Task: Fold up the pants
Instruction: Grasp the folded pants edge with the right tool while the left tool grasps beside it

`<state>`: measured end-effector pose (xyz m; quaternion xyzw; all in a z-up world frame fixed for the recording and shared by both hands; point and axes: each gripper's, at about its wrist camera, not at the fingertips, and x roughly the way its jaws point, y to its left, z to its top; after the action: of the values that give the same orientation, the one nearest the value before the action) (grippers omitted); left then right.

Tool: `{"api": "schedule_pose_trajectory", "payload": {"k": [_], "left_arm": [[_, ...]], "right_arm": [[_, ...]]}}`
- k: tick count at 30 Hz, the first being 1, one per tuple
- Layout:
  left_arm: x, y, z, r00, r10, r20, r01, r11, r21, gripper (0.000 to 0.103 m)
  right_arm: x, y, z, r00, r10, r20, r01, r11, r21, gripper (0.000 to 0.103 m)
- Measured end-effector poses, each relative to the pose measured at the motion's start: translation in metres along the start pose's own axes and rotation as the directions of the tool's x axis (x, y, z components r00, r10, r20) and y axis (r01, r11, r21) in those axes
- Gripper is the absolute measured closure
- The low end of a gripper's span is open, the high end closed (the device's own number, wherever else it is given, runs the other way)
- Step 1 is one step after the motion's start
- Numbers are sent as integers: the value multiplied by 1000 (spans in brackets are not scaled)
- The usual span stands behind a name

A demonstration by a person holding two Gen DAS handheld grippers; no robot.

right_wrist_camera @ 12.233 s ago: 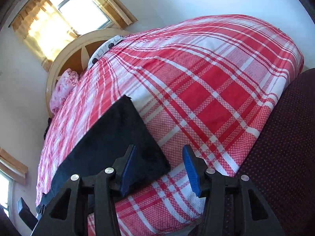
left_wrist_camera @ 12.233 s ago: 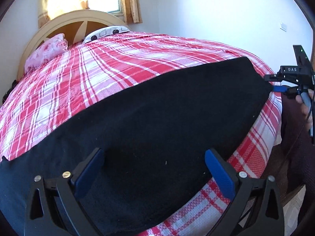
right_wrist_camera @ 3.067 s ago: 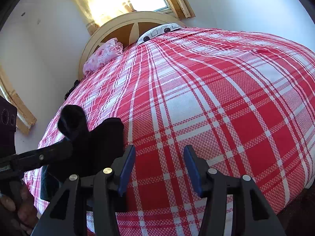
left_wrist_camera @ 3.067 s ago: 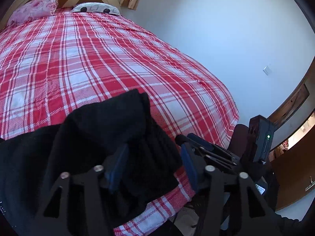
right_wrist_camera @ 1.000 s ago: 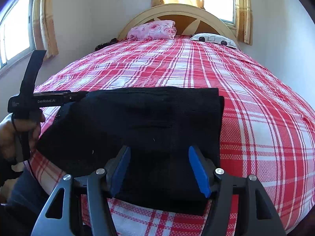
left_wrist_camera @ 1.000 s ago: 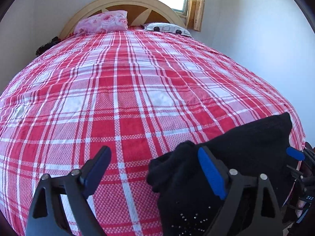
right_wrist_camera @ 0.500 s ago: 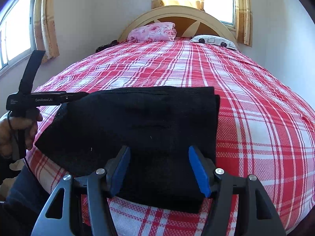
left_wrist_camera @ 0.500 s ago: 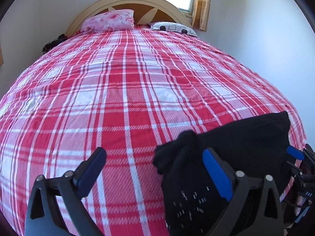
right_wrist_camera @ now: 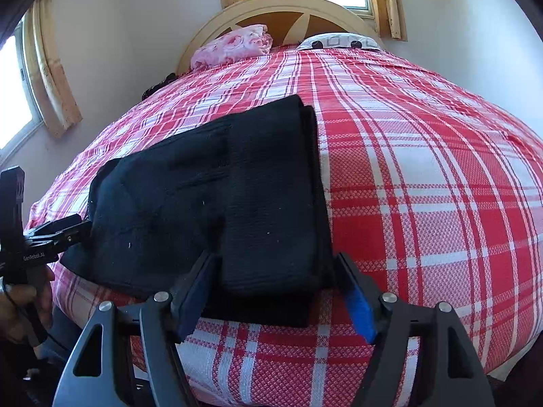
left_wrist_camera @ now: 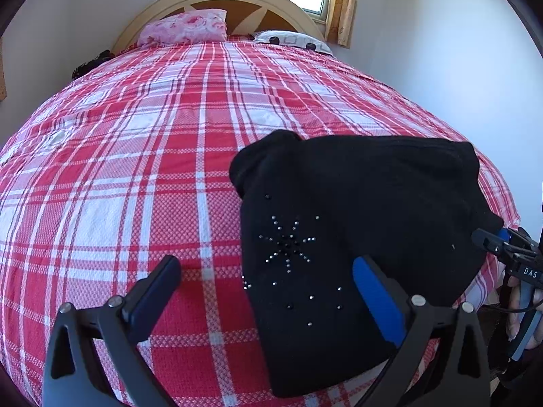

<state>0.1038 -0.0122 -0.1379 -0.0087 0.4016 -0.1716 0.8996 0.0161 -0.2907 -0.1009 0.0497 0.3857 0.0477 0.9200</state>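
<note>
The black pants (left_wrist_camera: 356,224) lie folded into a thick rectangle on the near edge of the red plaid bed (left_wrist_camera: 152,169); small studs show on the top layer. My left gripper (left_wrist_camera: 268,291) is open at the pants' left end, its right finger over the cloth. In the right wrist view the pants (right_wrist_camera: 217,196) lie stacked with a folded edge toward me. My right gripper (right_wrist_camera: 275,291) is open, its fingers on either side of the near folded end. Each gripper shows in the other's view, the right one (left_wrist_camera: 502,247) and the left one (right_wrist_camera: 51,230), each at a pants corner.
A pink pillow (left_wrist_camera: 185,27) and a white patterned pillow (left_wrist_camera: 292,39) lie by the cream headboard (right_wrist_camera: 281,10). White walls stand right of the bed. A curtained window (right_wrist_camera: 20,84) is on the left. A dark item (left_wrist_camera: 90,64) lies at the bed's far left.
Both grippers have dropped closer to the pants. The right gripper now straddles the near folded end. The pants lie flatter on the bed.
</note>
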Motion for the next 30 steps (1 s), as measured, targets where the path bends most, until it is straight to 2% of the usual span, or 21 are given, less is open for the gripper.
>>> {"api": "schedule_pose_trajectory", "payload": {"k": [6,8,10,12,14,21,25,30], "left_arm": [[-12,3,1,1000,3,-1,-3,1000,-29,0],[-27,0,2,999,-28,46,30,999,-36,0],[-32,-4,4,996,-57,62,59,998,-33,0],[-29,-7,6,997,-53,61,55,998,-22,0],[-19,-6,6,998,-38,40,39,999,-24,0],[5,6,7,999,-55,1,55,997,-56,0],[10,3,10,999,-39,3,39,999,-27,0],[14,2,13,999,-34,-4,34,999,-39,0]], "right_arm": [[-3,1,0,1000,-1,-2,1,1000,2,30],[-7,-3,2,1000,14,14,-15,1000,22,30],[-15,-7,4,998,22,56,-24,999,40,30],[-19,-14,7,996,20,83,-26,997,75,30],[-16,-23,11,996,41,76,-50,991,121,30],[-5,-53,18,995,56,80,-76,961,265,30],[7,-50,28,991,101,88,-121,958,261,30],[19,-34,36,991,123,57,-133,968,214,46]]}}
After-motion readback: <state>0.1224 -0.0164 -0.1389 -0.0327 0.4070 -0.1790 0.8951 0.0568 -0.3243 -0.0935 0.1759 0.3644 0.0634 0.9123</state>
